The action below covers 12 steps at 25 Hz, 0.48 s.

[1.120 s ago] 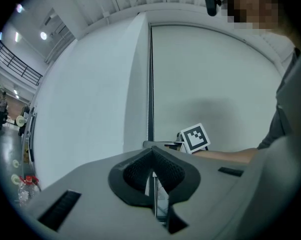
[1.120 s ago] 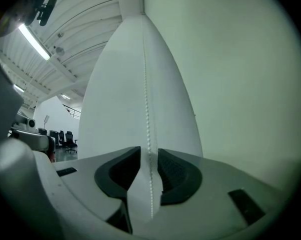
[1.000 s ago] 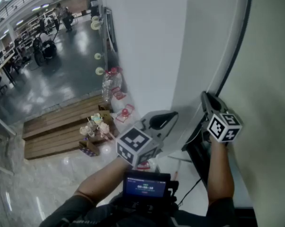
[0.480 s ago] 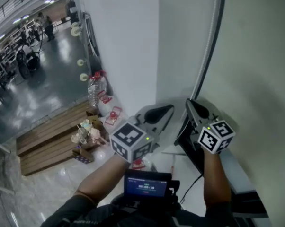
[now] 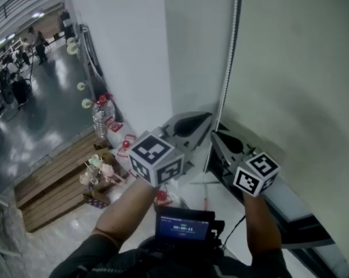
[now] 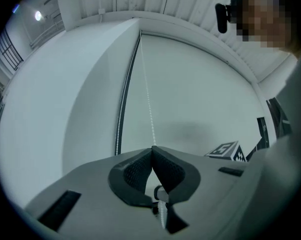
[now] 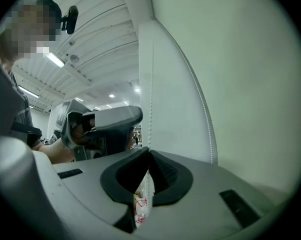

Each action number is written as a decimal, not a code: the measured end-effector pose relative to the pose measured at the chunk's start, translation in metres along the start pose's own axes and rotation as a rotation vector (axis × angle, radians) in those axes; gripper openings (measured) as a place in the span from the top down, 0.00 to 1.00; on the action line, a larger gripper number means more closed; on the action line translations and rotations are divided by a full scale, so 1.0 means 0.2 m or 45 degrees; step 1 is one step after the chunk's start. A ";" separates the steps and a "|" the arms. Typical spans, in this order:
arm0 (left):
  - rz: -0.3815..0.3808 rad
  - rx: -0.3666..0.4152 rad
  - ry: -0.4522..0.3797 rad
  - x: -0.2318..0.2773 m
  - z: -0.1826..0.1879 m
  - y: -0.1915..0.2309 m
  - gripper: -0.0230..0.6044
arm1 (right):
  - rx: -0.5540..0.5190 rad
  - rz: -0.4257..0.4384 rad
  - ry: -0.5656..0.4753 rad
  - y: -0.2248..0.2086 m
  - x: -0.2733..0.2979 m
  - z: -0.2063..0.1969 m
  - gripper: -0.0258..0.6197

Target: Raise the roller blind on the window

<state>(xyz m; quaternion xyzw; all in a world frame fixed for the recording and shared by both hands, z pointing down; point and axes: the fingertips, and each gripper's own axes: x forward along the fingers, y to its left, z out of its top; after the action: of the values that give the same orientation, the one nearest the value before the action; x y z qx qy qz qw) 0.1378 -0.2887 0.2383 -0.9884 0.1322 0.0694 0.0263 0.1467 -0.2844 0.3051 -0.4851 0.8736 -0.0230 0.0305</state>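
1. Standing beside a white wall [image 5: 122, 51]: pale, matte roller blind [image 5: 302, 68], lowered; glossy grey floor [image 5: 41, 114] at far left.
2. Screen [image 5: 183, 227]: digits too small to read.
3. Bead chain [image 5: 228, 57], fine and round-beaded, at the blind's left edge: left gripper [image 6: 151, 150] and right gripper [image 7: 149, 150] each pinch it.

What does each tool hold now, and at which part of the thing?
Each is shut on the bead chain of the roller blind: the left tool and the right tool pinch a low stretch of it at their tips.
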 end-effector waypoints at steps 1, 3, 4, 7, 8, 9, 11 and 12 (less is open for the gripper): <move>-0.026 0.000 -0.005 0.01 0.02 -0.02 0.96 | -0.001 -0.001 -0.001 0.01 -0.01 0.00 0.96; -0.078 0.006 -0.007 0.04 0.05 -0.07 0.78 | -0.002 0.001 -0.006 0.04 -0.02 0.00 0.96; -0.093 0.009 -0.007 0.05 0.07 -0.08 0.78 | 0.000 0.001 -0.008 0.05 -0.03 0.00 0.96; -0.082 -0.001 -0.001 0.06 0.08 -0.08 0.78 | 0.009 -0.014 0.006 0.07 -0.04 -0.01 0.96; -0.075 -0.005 0.005 0.07 0.07 -0.07 0.78 | 0.009 -0.016 0.008 0.07 -0.05 -0.02 0.96; -0.072 -0.005 0.013 0.07 0.06 -0.07 0.78 | 0.009 -0.014 0.006 0.07 -0.05 -0.02 0.96; -0.071 -0.001 0.027 0.08 0.05 -0.07 0.81 | 0.012 -0.013 0.004 0.08 -0.05 -0.01 0.96; -0.071 -0.001 0.029 0.08 0.04 -0.07 0.86 | 0.014 -0.015 0.006 0.08 -0.05 -0.01 0.96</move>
<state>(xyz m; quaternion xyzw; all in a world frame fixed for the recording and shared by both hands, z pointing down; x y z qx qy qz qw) 0.1548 -0.2783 0.2282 -0.9925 0.1047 0.0574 0.0262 0.1373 -0.2676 0.3065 -0.4899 0.8707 -0.0293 0.0310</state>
